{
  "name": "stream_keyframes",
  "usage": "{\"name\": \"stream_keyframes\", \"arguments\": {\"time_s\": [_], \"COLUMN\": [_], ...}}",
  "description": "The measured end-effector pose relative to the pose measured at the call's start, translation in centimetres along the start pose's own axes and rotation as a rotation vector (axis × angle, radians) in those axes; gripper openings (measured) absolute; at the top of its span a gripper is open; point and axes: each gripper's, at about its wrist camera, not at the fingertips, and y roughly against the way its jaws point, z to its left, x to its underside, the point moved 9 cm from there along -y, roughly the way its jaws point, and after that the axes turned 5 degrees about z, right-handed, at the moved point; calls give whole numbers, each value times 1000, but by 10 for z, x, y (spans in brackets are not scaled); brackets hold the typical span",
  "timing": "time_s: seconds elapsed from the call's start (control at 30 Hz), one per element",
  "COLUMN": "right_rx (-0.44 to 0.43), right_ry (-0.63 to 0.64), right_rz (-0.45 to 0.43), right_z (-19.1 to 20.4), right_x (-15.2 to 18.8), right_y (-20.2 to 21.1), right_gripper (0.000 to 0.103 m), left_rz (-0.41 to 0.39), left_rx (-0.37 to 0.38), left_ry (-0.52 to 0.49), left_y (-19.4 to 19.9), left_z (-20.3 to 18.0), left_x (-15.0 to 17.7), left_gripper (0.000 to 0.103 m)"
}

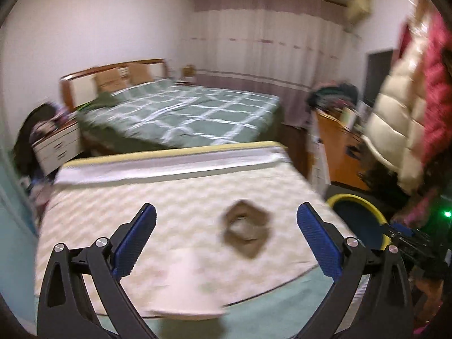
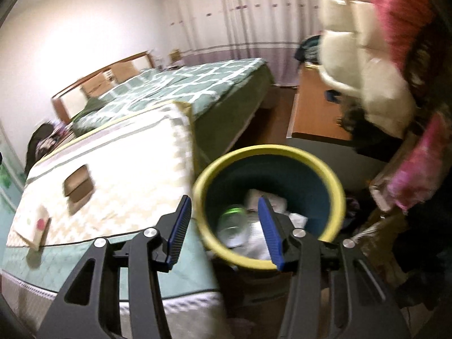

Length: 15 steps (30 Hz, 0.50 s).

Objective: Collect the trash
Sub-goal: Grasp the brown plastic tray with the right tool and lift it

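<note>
left wrist view: the left gripper [image 1: 226,220] hangs over a cream mattress [image 1: 141,197], its blue pads spread wide with nothing between them. a flattened brown box [image 1: 246,233], blurred by motion, lies on the mattress between the two fingers and nearer the right one, apart from both. a pale flat packet [image 1: 189,282] lies on the mattress close to the camera, too blurred to make out. off the mattress's right edge the yellow rim of a bin [image 1: 358,200] shows, with part of a dark gripper frame beside it. beyond the mattress stands a bed [image 1: 183,113] with a green checked cover; white and pink coats [image 1: 404,113] hang at right.

right wrist view: the right gripper [image 2: 224,216] is held above the bin [image 2: 268,152], pads parted about halfway and gripping nothing. the bin stands on the floor just beside the mattress's corner [image 2: 180,141]. inside it lie a clear bottle [image 2: 233,221] with a green cap and crumpled white paper [image 2: 271,200]. on the mattress to the left the brown box [image 2: 77,186] lies well apart from the bin, and the pale packet [image 2: 34,226], marked with a pink dot, sits at the near edge. the bed [image 2: 197,84] and the hanging coats [image 2: 367,56] fill the background.
</note>
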Motion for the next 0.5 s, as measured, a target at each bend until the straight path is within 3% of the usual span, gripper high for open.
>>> {"name": "stream_keyframes", "arguments": {"time_s": [0.1,0.27,0.33,0.5], "right_rx": [-36,-111,-142,-212], "right_ry": [44,139,183,312], "right_rz": [22,40,41,69], "right_z": [34,94,115,172], "right_x": [-3,-14,-20,-30], "right_y": [-9,-23,-29,-51], "right_gripper": [48,59,72,84], "left_rz": [-9,-34,-28,2], "left_rx": [-69,-167,-212,-228], "left_ry": [69,154,196,254], "left_y": [2,-3,-11,-28], "left_z": [59,141,172,205], "left_x": [7,15,23,45], "left_gripper": [98,98,98,98]}}
